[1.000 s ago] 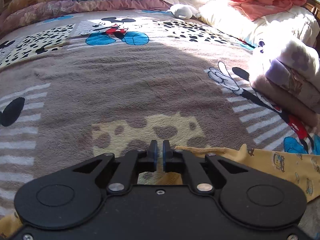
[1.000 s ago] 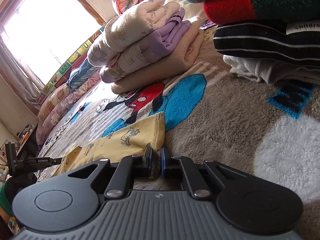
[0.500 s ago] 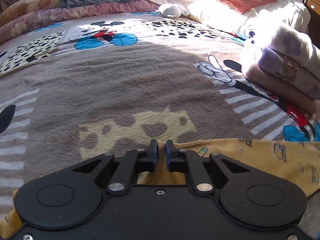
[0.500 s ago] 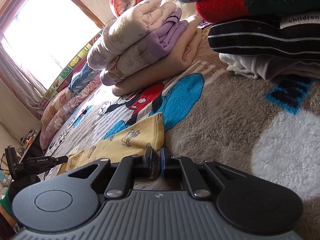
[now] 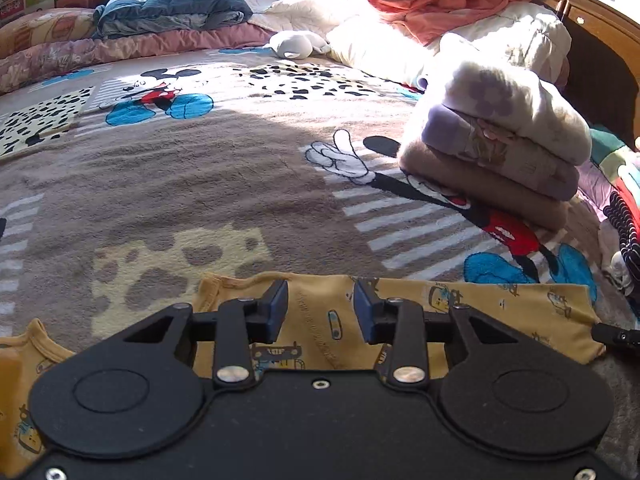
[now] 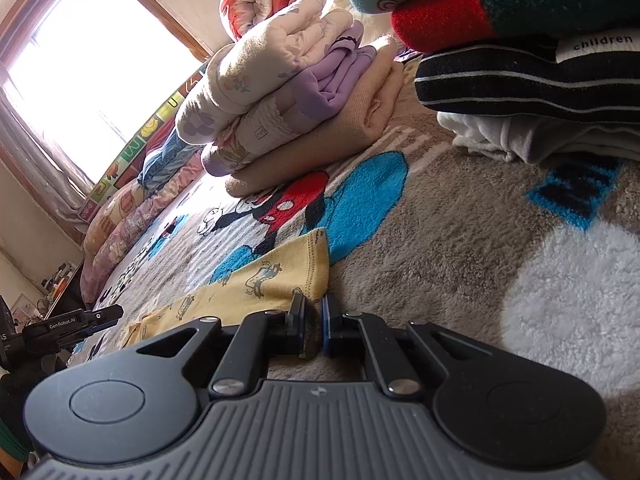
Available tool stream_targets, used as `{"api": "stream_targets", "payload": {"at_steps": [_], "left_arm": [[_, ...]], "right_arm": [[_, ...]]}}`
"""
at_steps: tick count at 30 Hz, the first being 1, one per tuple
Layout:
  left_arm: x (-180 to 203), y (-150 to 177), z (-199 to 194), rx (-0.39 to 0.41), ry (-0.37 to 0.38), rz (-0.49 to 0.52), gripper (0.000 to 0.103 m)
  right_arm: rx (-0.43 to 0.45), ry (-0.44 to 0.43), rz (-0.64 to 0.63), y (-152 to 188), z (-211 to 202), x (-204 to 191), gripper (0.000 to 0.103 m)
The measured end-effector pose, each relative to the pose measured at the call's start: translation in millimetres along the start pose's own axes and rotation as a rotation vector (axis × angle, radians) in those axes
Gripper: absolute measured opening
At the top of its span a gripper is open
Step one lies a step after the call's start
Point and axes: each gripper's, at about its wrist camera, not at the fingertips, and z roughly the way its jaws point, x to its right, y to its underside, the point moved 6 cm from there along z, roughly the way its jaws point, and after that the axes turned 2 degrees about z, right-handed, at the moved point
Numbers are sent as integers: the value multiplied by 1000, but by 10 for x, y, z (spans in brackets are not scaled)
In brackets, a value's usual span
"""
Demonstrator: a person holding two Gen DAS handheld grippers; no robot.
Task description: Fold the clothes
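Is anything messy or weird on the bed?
Nothing is broken or spilled. The yellow printed garment just lies unfolded and a bit rumpled on the blanket, while the folded stack beside it looks tidy, though slightly leaning.

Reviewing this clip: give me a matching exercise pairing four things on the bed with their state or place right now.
Things:
1. left tool
2. right tool
3. yellow printed garment
4. folded clothes stack

States or places:
A. piled in three layers, cream piece on top
B. open above the yellow cloth
C. spread flat on the cartoon blanket
D. shut on the garment's corner

Pairs: 1-B, 2-D, 3-C, 4-A
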Motion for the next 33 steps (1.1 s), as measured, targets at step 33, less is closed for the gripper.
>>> {"api": "stream_targets", "payload": {"at_steps": [33], "left_arm": [[-423, 2184, -2484, 273, -174, -268, 42]], "right_arm": [[-122, -284, -640, 1393, -602, -1760, 29]]}}
